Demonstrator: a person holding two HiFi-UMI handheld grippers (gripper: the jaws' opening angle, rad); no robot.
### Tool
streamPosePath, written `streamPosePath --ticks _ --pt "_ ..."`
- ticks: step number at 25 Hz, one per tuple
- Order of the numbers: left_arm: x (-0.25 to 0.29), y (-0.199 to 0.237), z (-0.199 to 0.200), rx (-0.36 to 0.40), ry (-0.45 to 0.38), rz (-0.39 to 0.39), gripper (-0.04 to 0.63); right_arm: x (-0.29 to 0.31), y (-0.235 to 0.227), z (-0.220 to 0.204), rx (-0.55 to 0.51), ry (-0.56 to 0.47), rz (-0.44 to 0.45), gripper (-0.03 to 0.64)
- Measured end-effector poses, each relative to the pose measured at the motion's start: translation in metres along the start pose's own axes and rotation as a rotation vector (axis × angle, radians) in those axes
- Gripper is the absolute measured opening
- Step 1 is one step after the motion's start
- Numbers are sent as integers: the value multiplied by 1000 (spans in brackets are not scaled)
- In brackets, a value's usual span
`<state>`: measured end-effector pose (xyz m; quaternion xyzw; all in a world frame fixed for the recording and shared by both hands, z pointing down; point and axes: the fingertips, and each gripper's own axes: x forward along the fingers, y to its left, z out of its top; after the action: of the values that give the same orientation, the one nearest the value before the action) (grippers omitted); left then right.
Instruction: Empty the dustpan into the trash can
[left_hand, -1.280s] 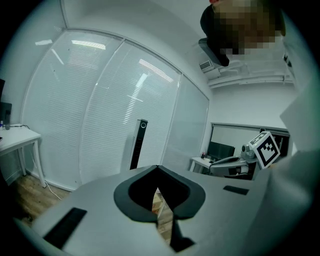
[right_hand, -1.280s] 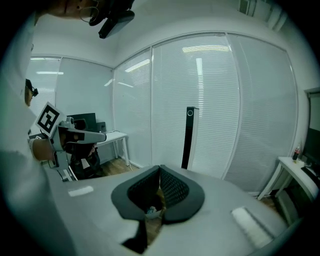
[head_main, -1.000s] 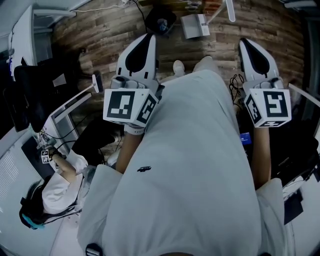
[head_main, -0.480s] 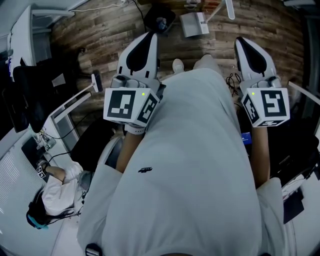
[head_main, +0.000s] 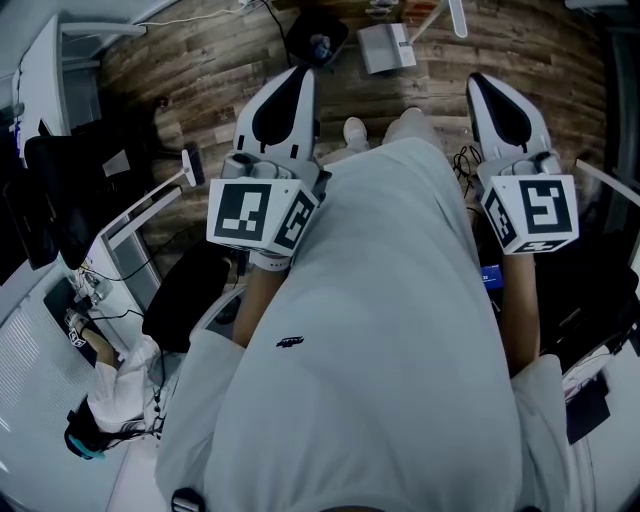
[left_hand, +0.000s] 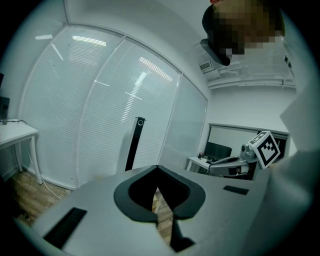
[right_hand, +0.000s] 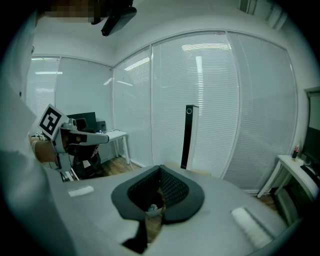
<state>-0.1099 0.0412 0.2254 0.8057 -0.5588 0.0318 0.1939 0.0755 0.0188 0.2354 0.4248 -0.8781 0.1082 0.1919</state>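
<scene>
1. At the far left a seated person (head_main: 112, 392) works at a white surface (head_main: 30, 335), with a black chair (head_main: 188, 297) beside them; none of this bears on the job.
2. The left gripper (head_main: 295, 82) hangs in front of the body; it has a smooth white shell lined in matt black; in the left gripper view its fingers (left_hand: 127, 200) meet at the tips, with only plank floor showing through the slit below them, so they are closed on nothing.
3. Ahead of the shoes, on the wooden floor (head_main: 200, 70), stands a dark, round-mouthed thing that I take for the trash can (head_main: 318, 42); it seems to be lined in black, and its mouth looks narrow, so anything tipped in needs aiming.
4. Just right of it lies a flat grey boxy thing, probably the dustpan (head_main: 385, 50), with a thin pale handle slanting away; it is well apart from both grippers; whether it holds sweepings is too small to tell, so it could be waiting full or have been set back down emptied; hard plastic like this sheds from its open lip, so a loaded pan wants carrying level.
5. The right gripper (head_main: 485, 92) is the left one's twin; in the right gripper view its mesh-textured fingers (right_hand: 177, 192) are pressed together and empty; the pale speck in the gap seems to lie on the floor beyond.
</scene>
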Motion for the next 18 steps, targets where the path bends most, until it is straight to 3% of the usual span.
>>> streamPosePath --ticks 18 --pt "-4 0 -2 0 2 -7 6 -2 7 -2 -25 9 0 12"
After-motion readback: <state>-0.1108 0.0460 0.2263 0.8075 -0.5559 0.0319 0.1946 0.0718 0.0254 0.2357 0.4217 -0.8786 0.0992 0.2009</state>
